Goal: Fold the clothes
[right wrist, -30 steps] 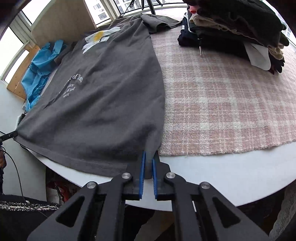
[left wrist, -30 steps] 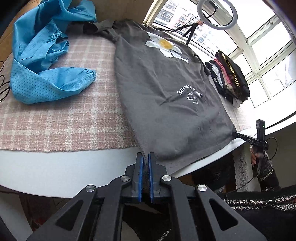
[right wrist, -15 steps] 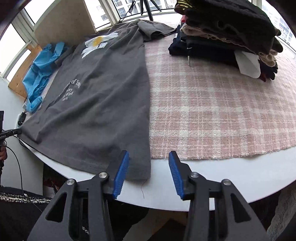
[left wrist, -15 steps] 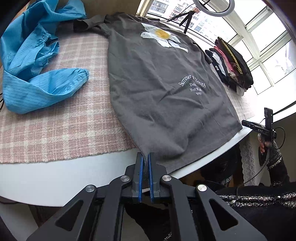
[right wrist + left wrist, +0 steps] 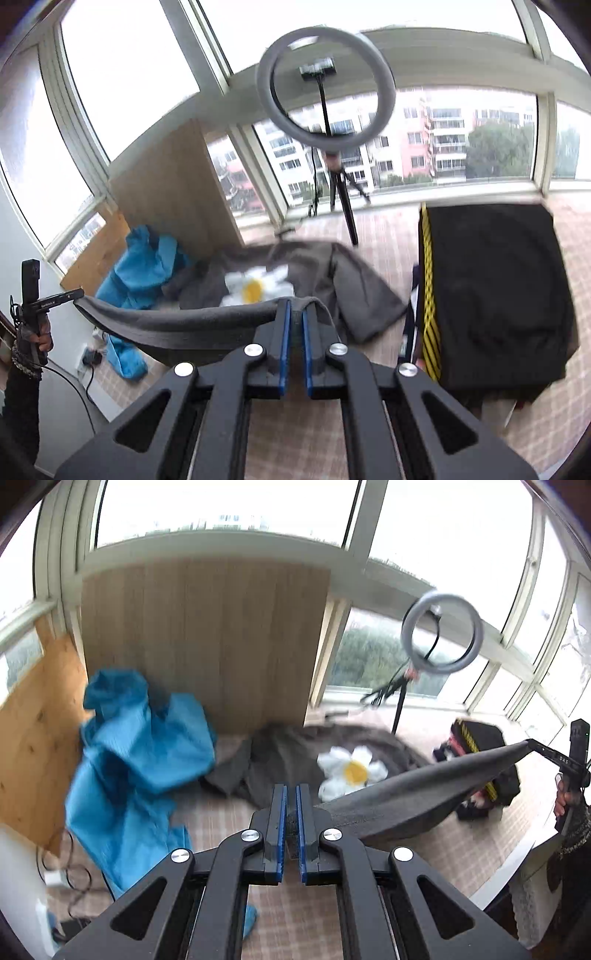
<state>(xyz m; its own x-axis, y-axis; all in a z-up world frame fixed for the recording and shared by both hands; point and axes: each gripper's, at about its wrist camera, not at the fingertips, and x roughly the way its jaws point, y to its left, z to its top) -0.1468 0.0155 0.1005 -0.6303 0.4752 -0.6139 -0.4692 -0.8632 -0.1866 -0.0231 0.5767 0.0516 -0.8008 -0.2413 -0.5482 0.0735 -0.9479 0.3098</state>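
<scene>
A round table [image 5: 517, 864] with a pink-checked cloth [image 5: 295, 915] fills the lower half of both views, with windows [image 5: 122, 74] curving behind it and a wooden panel [image 5: 207, 642] at the upper centre of the left wrist view.

The grey T-shirt [image 5: 413, 794] is the largest loose thing. Its upper part, with the white daisy print [image 5: 352, 771], lies on the cloth in the middle of each frame, while its hem is lifted off the table and stretched as a sagging band between the two grippers. In the left wrist view that band runs from the bottom centre up to the right edge; in the right wrist view it runs from the centre to the left edge.

A stack of folded dark clothes [image 5: 495, 291] sits at the right of the right wrist view, just beside the shirt's sleeve. A crumpled blue garment [image 5: 136, 760] lies at the left of the left wrist view, close to the shirt's other sleeve.

A ring light [image 5: 325, 88] on a tripod stands behind the table at the top centre of the right wrist view.

The left gripper [image 5: 290, 827] is clamped on one corner of the hem, grey cloth showing between its blue pads. The right gripper [image 5: 294, 343] is clenched on the other corner, cloth draped over its fingertips. A hand [image 5: 37, 332] at the far left of the right wrist view holds the left gripper.
</scene>
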